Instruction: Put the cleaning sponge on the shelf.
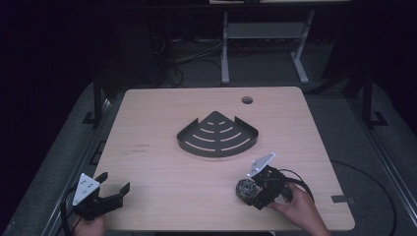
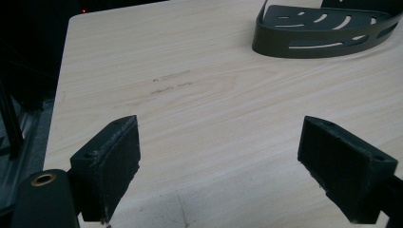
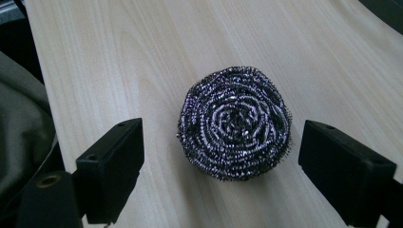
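Your right tongs [image 3: 221, 156] stand spread wide around the round, coiled steel-wire scouring ball [image 3: 234, 122], which lies on the pale wooden desk [image 1: 162, 167] near its front edge, touching neither jaw. Your left tongs [image 2: 221, 166] are released too, hovering over bare wood at the front left corner. The dark metal quarter-round slotted shelf [image 1: 218, 135] sits mid-desk, well apart.

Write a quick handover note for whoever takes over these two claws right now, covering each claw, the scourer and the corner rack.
Right claw: open, jaws either side of the steel scourer, not closed on it.
Left claw: open, holding nothing, over bare table at the near left.
Corner rack: mid-table, holds nothing.
Done: right claw lined up on the scourer.
Left: grip and lift it; probably it goes into the rack.
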Available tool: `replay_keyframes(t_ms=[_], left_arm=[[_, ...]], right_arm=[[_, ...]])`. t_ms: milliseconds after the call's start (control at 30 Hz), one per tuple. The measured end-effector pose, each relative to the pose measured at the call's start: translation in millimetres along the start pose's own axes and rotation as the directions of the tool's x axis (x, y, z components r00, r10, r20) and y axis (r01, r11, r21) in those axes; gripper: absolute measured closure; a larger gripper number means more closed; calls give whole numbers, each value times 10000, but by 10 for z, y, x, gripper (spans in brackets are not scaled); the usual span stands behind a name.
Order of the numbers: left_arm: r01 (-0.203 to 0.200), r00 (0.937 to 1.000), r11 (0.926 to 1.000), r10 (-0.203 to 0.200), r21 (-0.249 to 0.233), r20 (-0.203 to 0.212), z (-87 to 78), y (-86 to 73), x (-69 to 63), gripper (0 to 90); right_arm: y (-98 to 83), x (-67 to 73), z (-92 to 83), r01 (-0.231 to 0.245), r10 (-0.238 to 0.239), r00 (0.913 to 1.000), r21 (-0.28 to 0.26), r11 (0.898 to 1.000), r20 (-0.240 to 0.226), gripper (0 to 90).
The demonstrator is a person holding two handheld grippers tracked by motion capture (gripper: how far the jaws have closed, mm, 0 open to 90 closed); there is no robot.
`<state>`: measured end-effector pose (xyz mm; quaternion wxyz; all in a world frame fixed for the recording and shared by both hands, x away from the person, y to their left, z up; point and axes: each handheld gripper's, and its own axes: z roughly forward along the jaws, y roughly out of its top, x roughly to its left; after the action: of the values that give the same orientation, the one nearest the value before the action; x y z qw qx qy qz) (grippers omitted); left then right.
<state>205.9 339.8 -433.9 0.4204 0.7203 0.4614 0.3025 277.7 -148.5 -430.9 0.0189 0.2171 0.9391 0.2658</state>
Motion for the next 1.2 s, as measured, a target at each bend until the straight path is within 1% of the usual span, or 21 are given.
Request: replay_keyframes(t_ms=[133,267,333,433,500,533,600,667,700,767,833,900,967,1000,1200], left_arm=[[11,10000,10000,-11,-2,0,-1,0,1,134],[6,10000,10000,-6,2,7,-1,1,0,134],[-8,10000,10000,8,5,33,-1,3,0,134],[0,10000,10000,0,-2,26,0,3,1,133],[-5,10000,10000,5,1,33,0,3,0,134],[-4,10000,10000,4,7,31,0,4,-1,134],[8,10000,10000,-8,-2,48,1,5,-2,134],[4,10000,10000,-4,11,45,3,4,-4,134],[3,10000,10000,-3,22,44,3,4,-4,134],[12,10000,10000,-12,5,43,1,4,-1,134],[23,10000,10000,-23,14,27,-5,5,2,134],[32,10000,10000,-32,16,25,-7,5,5,134],[35,10000,10000,-35,4,40,-9,5,9,134],[43,10000,10000,-43,-4,35,-9,5,9,134],[41,10000,10000,-41,0,37,-7,7,4,134]], right_arm=[[45,-29,44,27,-26,10000,249,9997,-69,149],[95,-44,76,191,-188,9998,496,9986,-63,151],[104,-54,100,183,-175,9997,582,9981,-142,157],[103,-64,149,197,-191,9998,887,9959,-79,157],[110,-69,167,177,-173,9998,943,9954,-54,158],[117,-72,174,227,-223,9997,911,9956,-55,182],[120,-73,181,223,-216,9997,940,9953,-76,188],[140,-64,203,290,-307,9995,1220,9921,122,194],[156,-56,207,340,-358,9993,1308,9908,113,206],[186,-31,209,582,-602,9981,1386,9886,104,246],[215,-18,212,676,-724,9971,1567,9853,254,260],[221,-31,233,585,-624,9979,1692,9839,182,301],[217,-33,267,604,-647,9978,1926,9794,161,318],[218,-30,274,623,-671,9976,1960,9786,178,320],[228,-28,274,628,-669,9977,1929,9792,147,333]])
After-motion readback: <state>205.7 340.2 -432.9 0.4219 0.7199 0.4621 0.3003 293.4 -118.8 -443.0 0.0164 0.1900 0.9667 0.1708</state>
